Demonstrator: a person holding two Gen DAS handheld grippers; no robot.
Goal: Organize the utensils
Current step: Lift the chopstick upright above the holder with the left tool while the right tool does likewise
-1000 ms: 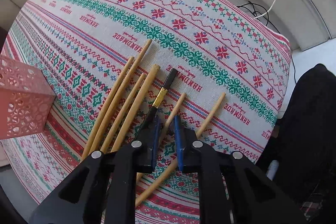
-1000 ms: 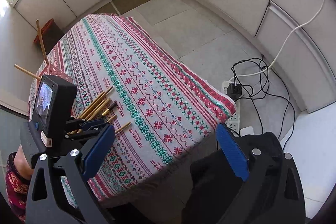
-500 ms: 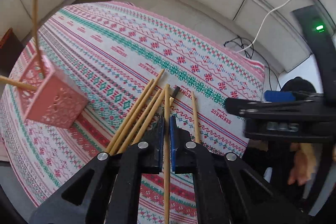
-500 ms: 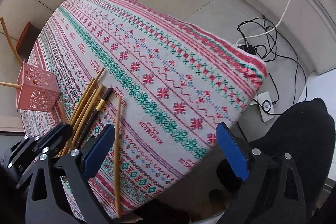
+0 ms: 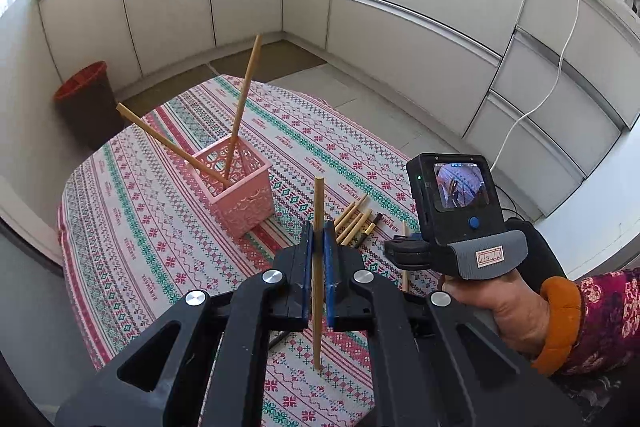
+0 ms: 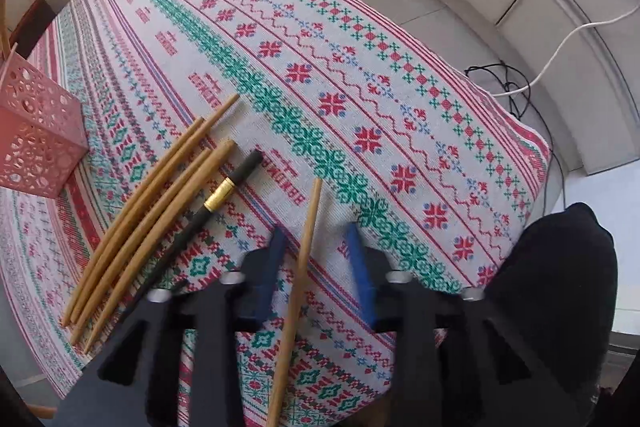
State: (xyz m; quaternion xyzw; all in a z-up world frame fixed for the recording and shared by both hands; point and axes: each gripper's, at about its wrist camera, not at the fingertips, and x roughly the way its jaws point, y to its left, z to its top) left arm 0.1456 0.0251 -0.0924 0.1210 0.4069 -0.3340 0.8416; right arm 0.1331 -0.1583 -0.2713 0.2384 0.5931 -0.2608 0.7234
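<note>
Item: utensil sorting, chopsticks into holder. Left gripper point(image 5: 319, 259): jaws narrowed onto one wooden chopstick point(image 5: 319, 203), which is clamped near its middle and held roughly upright, clear of the tablecloth point(image 6: 360, 67). Pink lattice basket point(image 5: 240, 195): seen at ten o'clock of the left fingertips, with two chopsticks point(image 5: 240, 107) already leaning in it. Right gripper point(image 6: 316, 231): pointed steeply down, jaws closing around a single chopstick point(image 6: 314, 199) lying on the cloth; the blue pads are not yet seen to press on it, and it lies nearer the left pad. Loose bundle of chopsticks point(image 6: 160, 195) and a black chopstick with gold band point(image 6: 224, 187): lying at nine to ten o'clock of the right jaws. Risks judged: the off-centre stick may be rolled or flicked aside by the nearer pad; a pinch too near one end may let it swing; the cloth may be caught and dragged. The upright stick may pivot in its narrow hold, strike the leaning pair, or tip the light basket on entry.
</note>
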